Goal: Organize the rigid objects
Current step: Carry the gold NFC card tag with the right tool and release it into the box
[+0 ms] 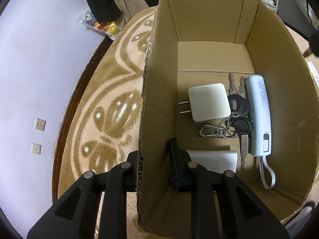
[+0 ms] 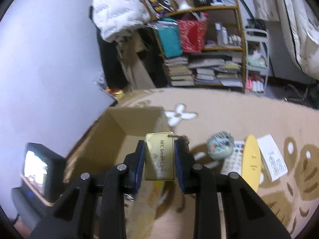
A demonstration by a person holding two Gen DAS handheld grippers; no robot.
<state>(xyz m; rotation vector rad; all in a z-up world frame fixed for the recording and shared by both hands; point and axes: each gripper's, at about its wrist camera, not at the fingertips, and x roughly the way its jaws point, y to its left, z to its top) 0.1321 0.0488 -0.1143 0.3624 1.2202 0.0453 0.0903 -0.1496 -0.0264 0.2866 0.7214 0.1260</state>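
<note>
Left tongs (image 1: 154, 165) clamped on the near wall of the open brown cardboard box (image 1: 279, 63), probably steadying it on the patterned beige carpet (image 1: 111, 103). Right tongs (image 2: 159, 159) gripping a flat gold NFC smart card (image 2: 159, 157) by its long edges, raised just short of the box, likely headed inside with the white square charger (image 1: 209, 102), bunch of keys (image 1: 237, 107) and pale blue cylindrical power bank (image 1: 259, 115) ahead of the left tongs

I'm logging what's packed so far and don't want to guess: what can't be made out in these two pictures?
- White block, left wrist view: its near end is hidden behind the left tool's finger, so what it is stays unclear.
- Keys, same view: partly under the white charger and beside the power bank; count unclear.
- Cardboard box, right wrist view: its contents are blocked by the right tool and its gold card.
- Round item on the rug: motion-blurred.
</note>
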